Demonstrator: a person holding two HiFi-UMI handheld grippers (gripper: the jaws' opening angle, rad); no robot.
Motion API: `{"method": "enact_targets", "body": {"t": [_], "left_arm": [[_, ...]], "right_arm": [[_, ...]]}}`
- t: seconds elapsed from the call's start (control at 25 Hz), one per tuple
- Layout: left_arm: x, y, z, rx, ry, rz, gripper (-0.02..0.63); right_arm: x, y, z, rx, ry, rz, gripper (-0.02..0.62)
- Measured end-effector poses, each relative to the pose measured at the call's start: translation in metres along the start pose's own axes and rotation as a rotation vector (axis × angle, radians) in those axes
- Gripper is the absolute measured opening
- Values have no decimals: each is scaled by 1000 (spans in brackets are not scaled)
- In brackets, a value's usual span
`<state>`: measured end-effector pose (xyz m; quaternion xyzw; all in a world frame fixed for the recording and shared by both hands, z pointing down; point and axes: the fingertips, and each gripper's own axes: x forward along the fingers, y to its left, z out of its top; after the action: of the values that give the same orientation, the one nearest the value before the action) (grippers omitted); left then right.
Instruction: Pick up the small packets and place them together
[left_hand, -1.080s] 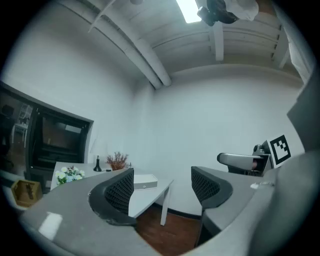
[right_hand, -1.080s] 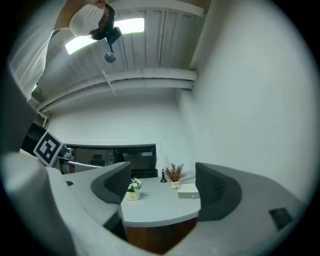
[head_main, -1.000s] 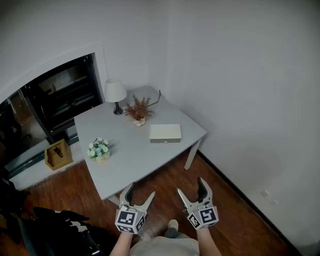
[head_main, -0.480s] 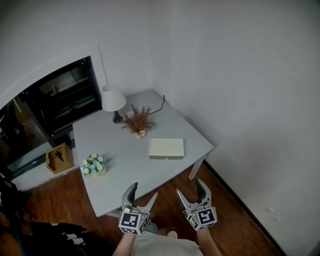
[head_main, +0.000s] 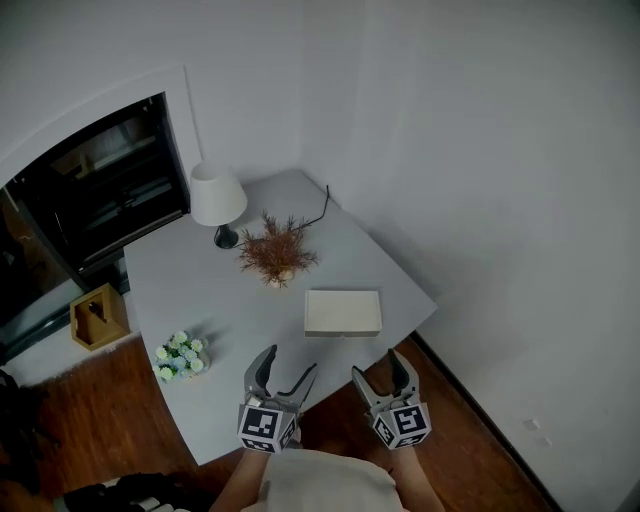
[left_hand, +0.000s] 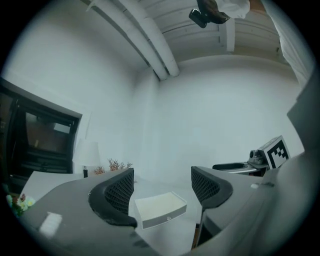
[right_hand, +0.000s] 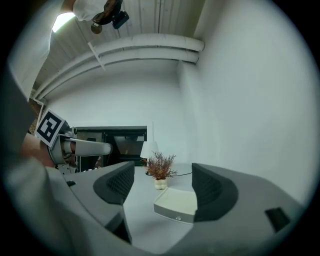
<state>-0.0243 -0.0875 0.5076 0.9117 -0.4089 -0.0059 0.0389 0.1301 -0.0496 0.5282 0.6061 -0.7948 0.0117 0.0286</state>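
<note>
No small packets show in any view. A shallow white box (head_main: 343, 313) lies on the grey table (head_main: 220, 290), near its right corner. My left gripper (head_main: 287, 365) hangs over the table's near edge, jaws open and empty. My right gripper (head_main: 378, 367) is beside it, just off the edge over the floor, jaws also apart with nothing between them. Seen from the left gripper (left_hand: 162, 192), the white box (left_hand: 159, 210) sits ahead between the jaws, well apart from them. The right gripper (right_hand: 162, 187) frames the same box (right_hand: 177, 204) from the other side.
A white lamp (head_main: 215, 195) stands at the table's far side with a cable (head_main: 322, 205) behind it. A dried plant in a small pot (head_main: 275, 255) and a flower posy (head_main: 178, 357) also stand on the table. A wooden box (head_main: 97, 315) sits by the dark cabinet (head_main: 90, 190).
The view has drawn closer to the table. Both grippers have moved forward from over the floor to the table's near edge. The white box now lies nearer to them.
</note>
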Motion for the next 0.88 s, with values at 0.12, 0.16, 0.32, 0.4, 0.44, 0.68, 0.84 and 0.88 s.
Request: {"method": "enact_targets", "body": {"t": [0.12,0.16,0.32,0.4,0.44,0.68,0.84,0.88], "left_arm": [[13,22,-1,-1,21,-30,345],[17,26,0,3,24,-42,345],[39,40,0,17,18,-57,345],[47,38,-5,13,28,-53,345],[49,35,-7,10,33,-49,345],[60,16,-12,-23,57,-18,345],[64,23,-10,-18,45,22,345],[62,26,-9,-24,41,39,345]], "right_arm": [[23,1,-2,-2,13,-37,356],[25,0,-4,8,16,-57,356],[34,-10,-18,51,38,-100,356],[33,-17,-32,74,71,-106,356],[33,-22,-41,81,99,-105,356],[61,-44,-107,100,312,-41,356],[86,-36,-169,163,485,27,356],[90,-33,-184,156,534,41,356]]}}
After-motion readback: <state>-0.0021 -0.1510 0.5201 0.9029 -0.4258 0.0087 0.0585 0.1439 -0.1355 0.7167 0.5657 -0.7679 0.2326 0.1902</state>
